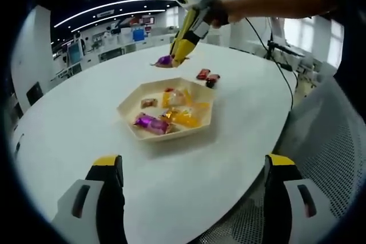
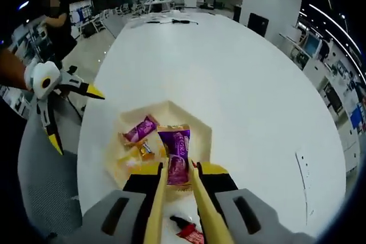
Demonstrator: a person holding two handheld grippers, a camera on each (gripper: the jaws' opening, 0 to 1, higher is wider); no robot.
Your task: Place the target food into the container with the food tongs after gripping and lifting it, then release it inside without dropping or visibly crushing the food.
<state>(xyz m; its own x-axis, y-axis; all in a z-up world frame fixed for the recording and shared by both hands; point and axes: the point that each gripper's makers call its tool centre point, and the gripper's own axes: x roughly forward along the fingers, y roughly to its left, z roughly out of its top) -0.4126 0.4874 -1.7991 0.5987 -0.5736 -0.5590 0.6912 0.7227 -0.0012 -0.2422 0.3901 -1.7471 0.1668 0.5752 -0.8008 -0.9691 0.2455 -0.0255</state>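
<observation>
Candy in a purple wrapper [image 2: 176, 155] is pinched lengthwise between the yellow tongs [image 2: 174, 195] clamped in the right gripper [image 2: 178, 190], hanging above the tray [image 2: 197, 119] on the counter [image 2: 240, 84]; the left gripper [image 1: 191, 167] stands open, farther off.

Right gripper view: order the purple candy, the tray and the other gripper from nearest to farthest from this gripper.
1. Purple candy, clamped between its tongs.
2. Tray, just beyond and below the tongs.
3. Left gripper, off to the left, past the table edge.
</observation>
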